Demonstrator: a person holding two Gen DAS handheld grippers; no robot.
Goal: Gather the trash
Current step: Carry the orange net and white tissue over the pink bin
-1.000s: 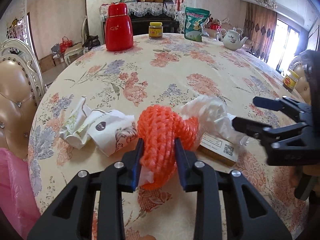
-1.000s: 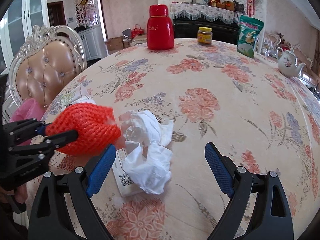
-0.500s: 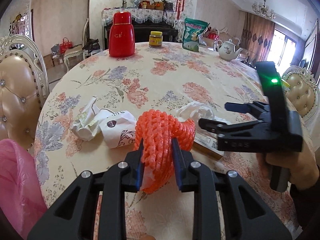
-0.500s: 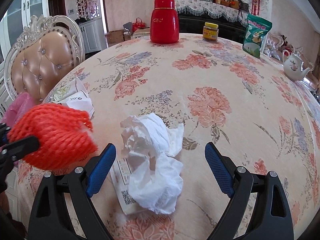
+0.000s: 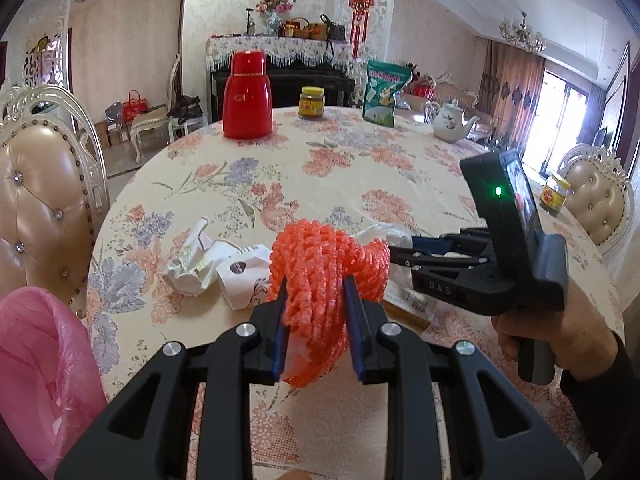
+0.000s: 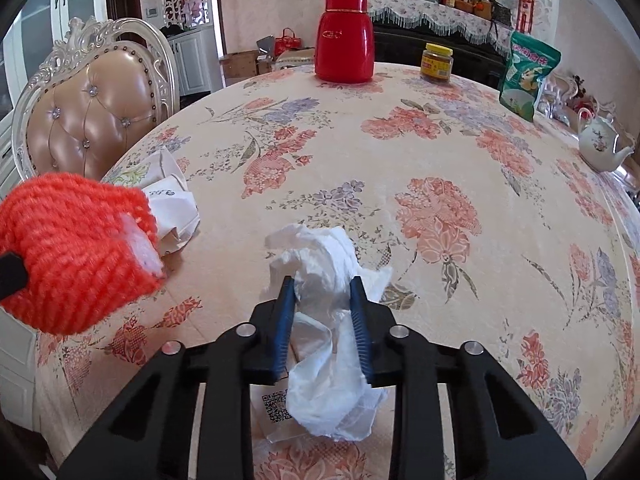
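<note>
My left hand-held gripper (image 5: 314, 300) pinched the orange net (image 5: 328, 264); my right hand-held gripper (image 6: 324, 308), marked "DAS", pinched the white tissue (image 6: 328, 272).

Surfaces and materials, dining table lot

Orange foam net (image 5: 328, 280): soft, ribbed mesh, matt. White tissue wad (image 6: 324, 280): thin crumpled paper. Tablecloth (image 6: 440, 152): floral woven cloth, faint sheen. Red flask (image 6: 344, 36): glossy, smooth. Teapot (image 6: 600, 144): glazed ceramic. Pink bag (image 5: 36, 360): thin translucent plastic film. Chair back (image 6: 92, 116): shiny tufted leather-like upholstery. Left gripper (image 5: 314, 312): matt black plastic, metal screw heads.
</note>
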